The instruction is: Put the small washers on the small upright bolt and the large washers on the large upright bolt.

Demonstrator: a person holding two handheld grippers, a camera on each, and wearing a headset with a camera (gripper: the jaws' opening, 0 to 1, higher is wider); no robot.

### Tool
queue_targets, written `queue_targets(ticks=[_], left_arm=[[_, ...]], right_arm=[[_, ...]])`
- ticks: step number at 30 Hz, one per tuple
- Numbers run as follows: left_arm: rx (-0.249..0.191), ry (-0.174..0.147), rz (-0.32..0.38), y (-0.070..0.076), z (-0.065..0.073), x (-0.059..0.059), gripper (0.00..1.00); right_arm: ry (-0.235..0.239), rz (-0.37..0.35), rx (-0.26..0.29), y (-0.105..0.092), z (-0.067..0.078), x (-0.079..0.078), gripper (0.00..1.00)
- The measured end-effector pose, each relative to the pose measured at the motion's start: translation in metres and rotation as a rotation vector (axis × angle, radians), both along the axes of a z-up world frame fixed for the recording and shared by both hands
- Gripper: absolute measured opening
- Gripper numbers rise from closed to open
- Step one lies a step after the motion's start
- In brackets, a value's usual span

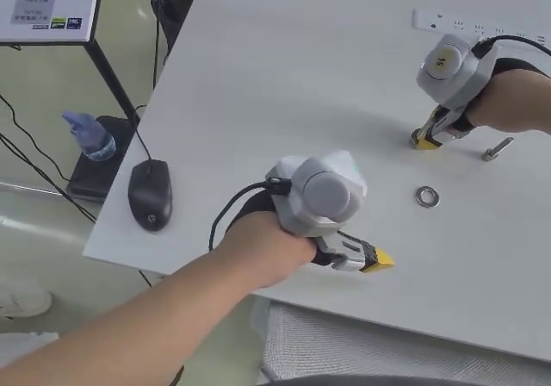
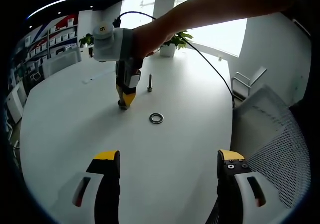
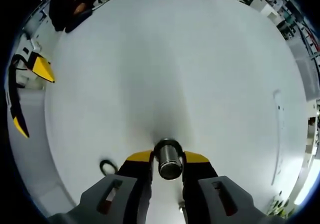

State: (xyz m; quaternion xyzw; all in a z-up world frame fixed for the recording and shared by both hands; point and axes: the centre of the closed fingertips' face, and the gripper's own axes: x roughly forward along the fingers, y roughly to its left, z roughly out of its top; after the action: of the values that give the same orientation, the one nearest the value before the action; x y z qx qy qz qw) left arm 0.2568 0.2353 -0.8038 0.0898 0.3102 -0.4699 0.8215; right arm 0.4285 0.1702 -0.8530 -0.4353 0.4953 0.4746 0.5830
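White table (image 1: pixel 258 76) in the head view: left tongs (image 1: pixel 379 261) low by the near edge, right tongs (image 1: pixel 424 141) tip-down at the far right, a washer (image 1: pixel 427 197) flat between them, and the small bolt (image 1: pixel 498 149) just right. Left gripper view: left tongs spread wide, empty, small bolt upright beyond the washer. Right gripper view: right tongs pinch the large bolt (image 3: pixel 169 165), washer just to their left.

White table (image 1: pixel 284 67): computer mouse (image 1: pixel 151 194) at 9 o'clock edge, power strip (image 1: pixel 478 26) at 1 o'clock. Washer (image 1: pixel 427 197) flat mid-table; small bolt (image 1: pixel 498 149) upright at its 2 o'clock, large bolt (image 3: pixel 169 160) at its 12, clamped in right tool (image 1: pixel 426 142).
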Motion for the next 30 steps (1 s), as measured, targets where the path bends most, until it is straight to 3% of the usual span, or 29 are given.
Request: queue_targets(ticks=[12,19,30], left_arm=[[0.002,0.005,-0.011,-0.004,0.000,-0.005,0.78],[0.003,0.004,-0.010,-0.003,0.001,-0.008,0.78],[0.002,0.004,-0.015,-0.006,0.003,-0.014,0.77]], right_arm=[[-0.003,0.022,0.003,0.002,-0.001,-0.002,0.24],[-0.010,0.031,0.022,0.006,-0.004,0.003,0.36],[0.007,0.022,0.024,0.003,0.001,0.005,0.37]])
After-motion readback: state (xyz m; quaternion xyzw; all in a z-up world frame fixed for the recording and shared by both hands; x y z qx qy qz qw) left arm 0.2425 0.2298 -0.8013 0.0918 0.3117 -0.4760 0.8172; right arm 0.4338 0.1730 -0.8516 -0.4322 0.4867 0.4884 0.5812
